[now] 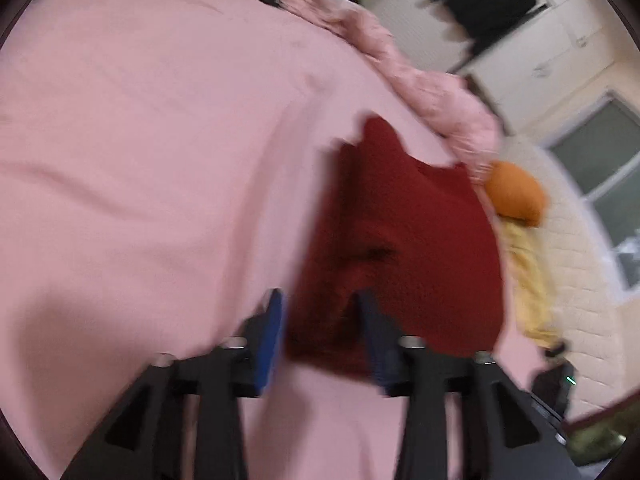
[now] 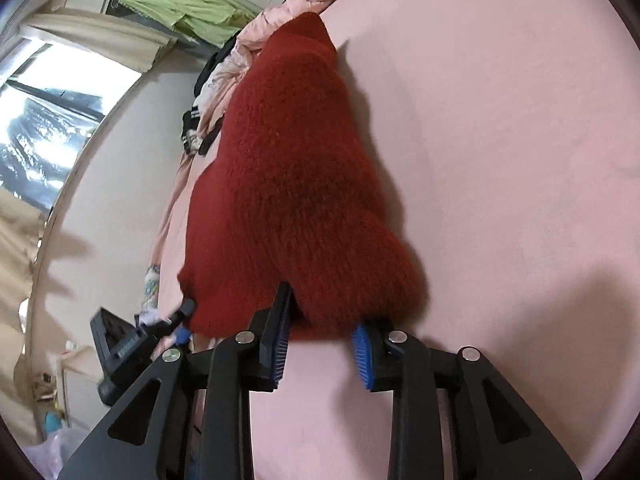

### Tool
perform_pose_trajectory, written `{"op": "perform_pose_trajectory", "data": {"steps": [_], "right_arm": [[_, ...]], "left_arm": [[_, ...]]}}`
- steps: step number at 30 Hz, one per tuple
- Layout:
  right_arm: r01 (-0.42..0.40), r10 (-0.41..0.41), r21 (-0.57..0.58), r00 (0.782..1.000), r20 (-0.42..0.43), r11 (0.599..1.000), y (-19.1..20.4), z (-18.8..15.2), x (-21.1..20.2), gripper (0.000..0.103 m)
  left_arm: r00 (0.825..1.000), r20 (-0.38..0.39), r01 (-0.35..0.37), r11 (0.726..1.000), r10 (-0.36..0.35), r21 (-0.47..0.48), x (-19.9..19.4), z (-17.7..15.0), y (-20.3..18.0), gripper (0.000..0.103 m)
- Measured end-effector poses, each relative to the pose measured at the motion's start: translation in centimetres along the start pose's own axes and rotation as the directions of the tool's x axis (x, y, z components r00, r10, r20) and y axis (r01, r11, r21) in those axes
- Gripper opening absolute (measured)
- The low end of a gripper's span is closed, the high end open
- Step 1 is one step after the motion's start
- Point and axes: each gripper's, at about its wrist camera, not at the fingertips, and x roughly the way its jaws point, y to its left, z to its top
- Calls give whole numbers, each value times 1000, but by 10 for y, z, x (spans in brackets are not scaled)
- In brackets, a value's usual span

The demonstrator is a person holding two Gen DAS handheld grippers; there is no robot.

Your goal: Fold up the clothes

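Note:
A fluffy dark red sweater (image 1: 408, 232) lies folded on the pink bed sheet (image 1: 140, 160). In the blurred left wrist view my left gripper (image 1: 320, 312) hovers over the sweater's near edge, open, and nothing is pinched between its blue pads. In the right wrist view the sweater (image 2: 296, 184) stretches away from my right gripper (image 2: 320, 320). Its near end bulges between the spread fingertips and covers the right tip, and the pads stand apart with sheet showing between them. My left gripper (image 2: 186, 316) shows there at the sweater's left corner.
A crumpled pink quilt (image 1: 420, 80) borders the bed's far side, with dark clothes (image 2: 200, 120) heaped by it. An orange bundle (image 1: 516, 192) and a yellow cloth (image 1: 528, 280) lie off the bed's edge. Green fabric (image 2: 176, 4) hangs by a window (image 2: 44, 120).

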Motion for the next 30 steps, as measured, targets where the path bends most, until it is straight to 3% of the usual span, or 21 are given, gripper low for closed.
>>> {"op": "perform_pose_trajectory", "data": {"steps": [2, 3, 4, 7, 9, 13, 14, 15, 16, 17, 19, 24, 25, 27, 28, 30], "right_arm": [[26, -27, -10, 999, -25, 1000, -7, -5, -9, 38], [54, -54, -12, 998, -39, 998, -9, -7, -12, 40], [53, -54, -19, 998, -39, 998, -10, -8, -16, 40], [71, -72, -56, 997, -18, 996, -10, -11, -24, 40], [79, -79, -64, 997, -5, 995, -10, -12, -22, 40], [93, -91, -43, 995, 38, 995, -13, -18, -26, 40], [112, -109, -44, 993, 52, 993, -13, -17, -30, 40], [139, -135, -52, 988, 68, 989, -14, -15, -36, 40], [167, -161, -61, 983, 85, 984, -15, -13, -43, 40], [195, -188, -69, 977, 103, 978, -17, -11, -50, 40], [255, -244, -96, 963, 115, 962, -22, -2, -64, 40], [465, -443, -205, 885, 146, 861, -40, 19, -89, 40], [457, -438, -172, 888, 138, 873, -47, 22, -91, 40], [422, -412, -84, 904, 116, 903, -64, 28, -94, 40], [400, -393, -42, 912, 118, 916, -71, 29, -95, 41], [360, -359, 15, 923, 138, 933, -75, 31, -95, 41]], "left_arm": [[996, 53, -71, 997, 70, 11, -22, 15, 3, 53], [994, 82, -75, 997, 72, 29, -30, 23, -3, 53], [992, 116, -67, 995, 58, 71, -37, 32, -17, 53], [992, 122, 2, 971, -32, 241, -26, 41, -81, 55], [989, 114, 48, 935, -94, 351, -18, 46, -125, 59], [987, 39, 108, 825, -156, 554, 30, 16, -212, 61], [991, 10, 102, 805, -132, 584, 47, 5, -224, 61], [998, -33, 60, 791, -50, 609, 71, -6, -228, 61], [996, -74, 13, 773, 44, 634, 98, -17, -231, 61], [991, -98, -7, 766, 91, 643, 118, -26, -227, 61], [997, -39, -24, 744, 67, 667, 119, -33, -222, 62], [992, -47, -60, 758, 119, 650, 104, -14, -242, 60], [991, -50, -64, 762, 125, 645, 100, -7, -248, 59], [998, 0, -54, 793, 69, 606, 100, 12, -272, 59], [998, 36, -58, 797, 45, 602, 96, 20, -282, 60], [995, 82, -102, 775, 64, 624, 104, 28, -296, 60]]}}
